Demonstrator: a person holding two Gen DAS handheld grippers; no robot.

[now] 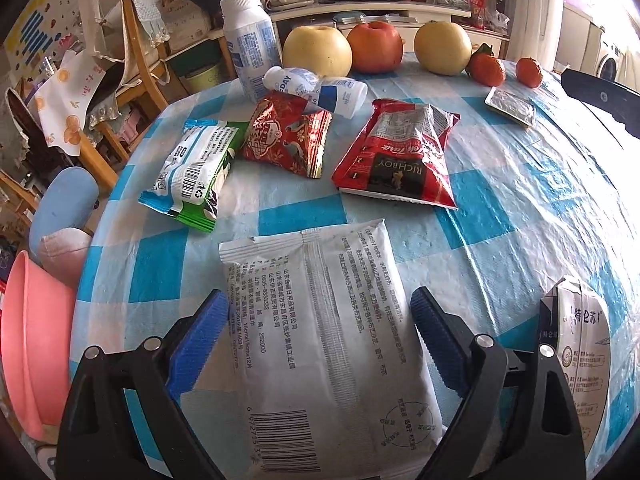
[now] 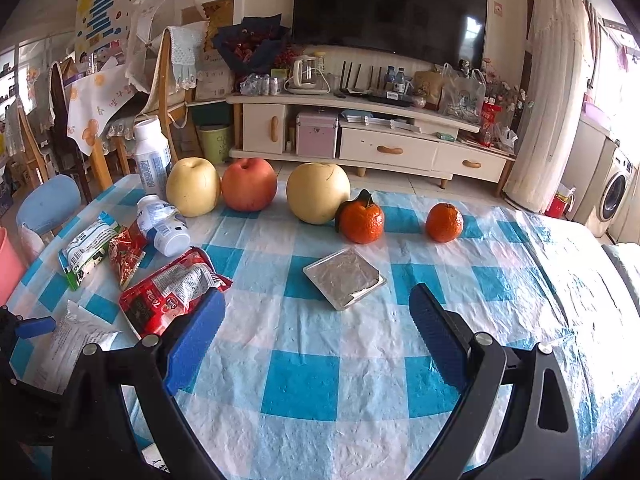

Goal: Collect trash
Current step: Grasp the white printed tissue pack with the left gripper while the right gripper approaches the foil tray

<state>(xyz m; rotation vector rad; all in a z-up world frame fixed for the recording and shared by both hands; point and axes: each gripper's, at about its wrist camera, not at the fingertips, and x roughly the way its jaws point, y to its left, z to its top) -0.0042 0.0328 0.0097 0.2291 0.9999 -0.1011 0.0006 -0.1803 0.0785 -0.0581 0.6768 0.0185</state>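
My left gripper [image 1: 318, 304] is open, its blue fingers on either side of a white printed packet [image 1: 324, 340] lying flat on the checked tablecloth [image 1: 520, 208]. Beyond it lie a green-and-white wrapper [image 1: 192, 176], a red patterned wrapper [image 1: 286, 140], a red Richboy bag [image 1: 400, 152], a fallen white bottle [image 1: 316, 90] and an upright white bottle [image 1: 248, 44]. A milk carton [image 1: 580, 352] stands at the right. My right gripper [image 2: 316, 304] is open and empty above the cloth, just short of a foil tray [image 2: 344, 278].
Two yellow pears [image 2: 318, 192], a red apple [image 2: 249, 184] and two tangerines [image 2: 362, 220] line the table's far edge. A pink basin [image 1: 32, 344] sits off the table's left side beside a blue stool [image 1: 64, 204]. Chairs and a TV cabinet [image 2: 360, 136] stand behind.
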